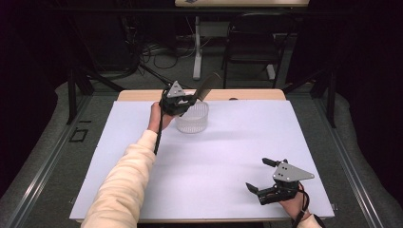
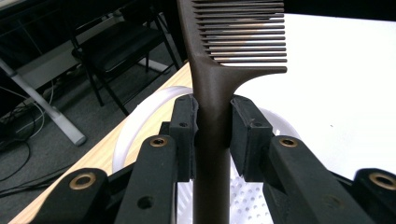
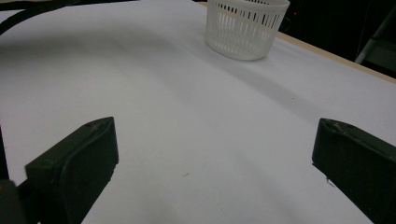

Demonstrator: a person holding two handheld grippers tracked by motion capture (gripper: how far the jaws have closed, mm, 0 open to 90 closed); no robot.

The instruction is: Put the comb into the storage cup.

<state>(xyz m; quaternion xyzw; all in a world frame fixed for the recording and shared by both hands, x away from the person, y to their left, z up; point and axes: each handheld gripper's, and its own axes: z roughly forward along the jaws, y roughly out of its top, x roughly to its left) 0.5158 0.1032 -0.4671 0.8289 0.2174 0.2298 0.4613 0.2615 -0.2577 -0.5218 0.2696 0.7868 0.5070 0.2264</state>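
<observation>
Left gripper (image 1: 191, 100): at about 11 o'clock on the surface, above the near-left rim of the basket; jaws closed tight on the comb handle, pads pressed to both sides of it.
Comb (image 2: 212, 107): dark brown, held by its handle just below where the teeth start. In the left gripper view the handle runs straight up between the jaws and the teeth branch off to the right. In the high view the free end (image 1: 207, 86) slants up toward 1 o'clock, past the far edge of the surface.
Basket (image 1: 192, 117): white, round, slotted wall, perforated floor; stands upright on the sheet at about 11 o'clock, directly under the left gripper. The lower end of the comb handle is hidden by the jaws, so whether it touches the basket I cannot tell; probably clear of the floor.
Right gripper (image 1: 260, 175): low over the surface at about 5 o'clock, well apart from the basket; jaws spread wide, nothing between them, only bare sheet. Pointed toward 10 o'clock, with the basket (image 3: 246, 27) ahead of it in the right gripper view.
Surface (image 1: 223, 156): wooden top covered by a white sheet; a wood strip shows along the far edge.
Person: cream sleeve (image 1: 124, 183) reaches in from 7 o'clock to the left gripper; right hand (image 1: 295, 204) at the near-right corner.
</observation>
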